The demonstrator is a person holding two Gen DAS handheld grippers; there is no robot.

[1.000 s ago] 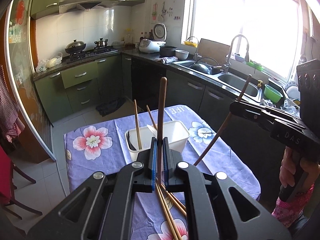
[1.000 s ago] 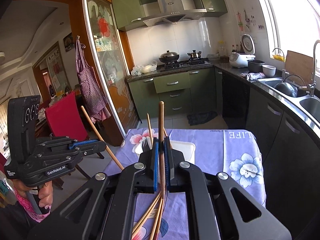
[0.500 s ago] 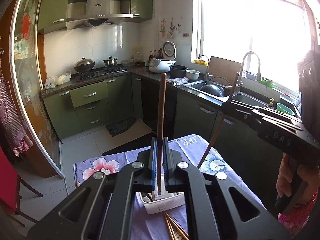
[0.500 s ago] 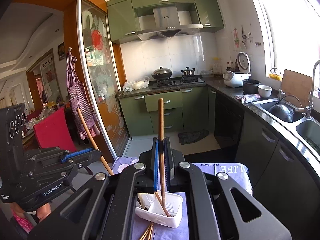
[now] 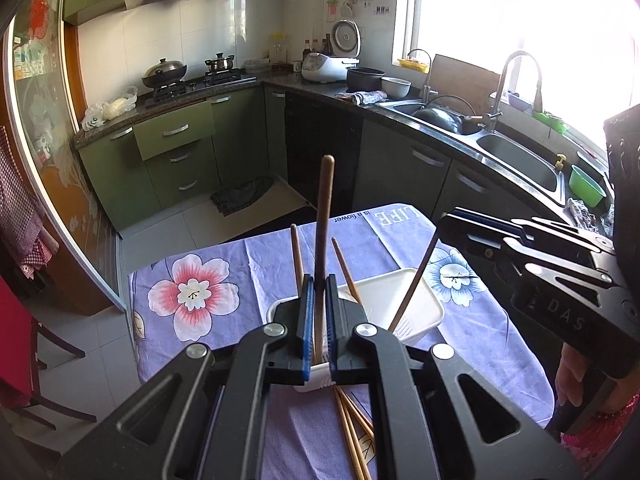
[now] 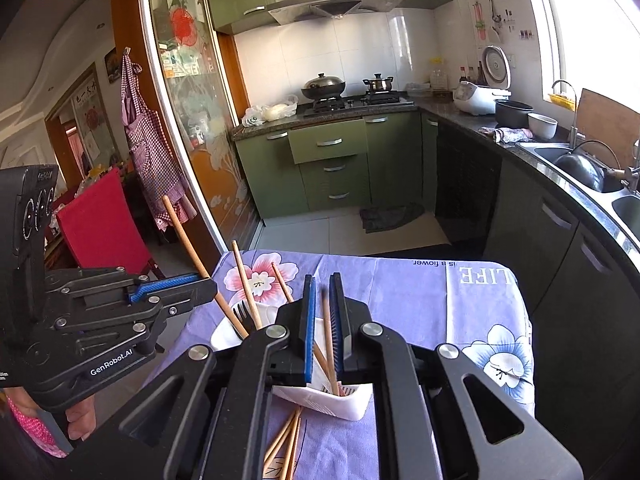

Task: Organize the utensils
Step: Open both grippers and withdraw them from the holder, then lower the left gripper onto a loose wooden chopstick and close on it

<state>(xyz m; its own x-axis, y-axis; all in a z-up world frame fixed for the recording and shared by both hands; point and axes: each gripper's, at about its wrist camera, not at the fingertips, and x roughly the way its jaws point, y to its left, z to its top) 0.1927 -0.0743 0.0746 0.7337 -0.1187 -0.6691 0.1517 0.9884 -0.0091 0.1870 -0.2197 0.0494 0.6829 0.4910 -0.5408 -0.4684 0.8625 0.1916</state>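
Sunlit kitchen; on the floral-clothed counter (image 5: 192, 344) a white holder (image 5: 416, 312) is sitting just beyond both jaws. Left gripper (image 5: 318, 320) is pinching one chopstick (image 5: 323, 240); right gripper (image 6: 322, 328) is opening narrowly, its chopstick (image 6: 329, 336) standing loose between the jaws and possibly tipping outside the holder.

The purple flowered cloth (image 6: 400, 292) on the desk carries white print along its far edge, upside down from both cameras: "LIFE" in large letters and "is a flower." in small ones beside it. The left tongs (image 6: 200, 292) body reads "GenRobot.AI" in white. The right tongs (image 5: 452, 224) body shows raised letters "DAS".
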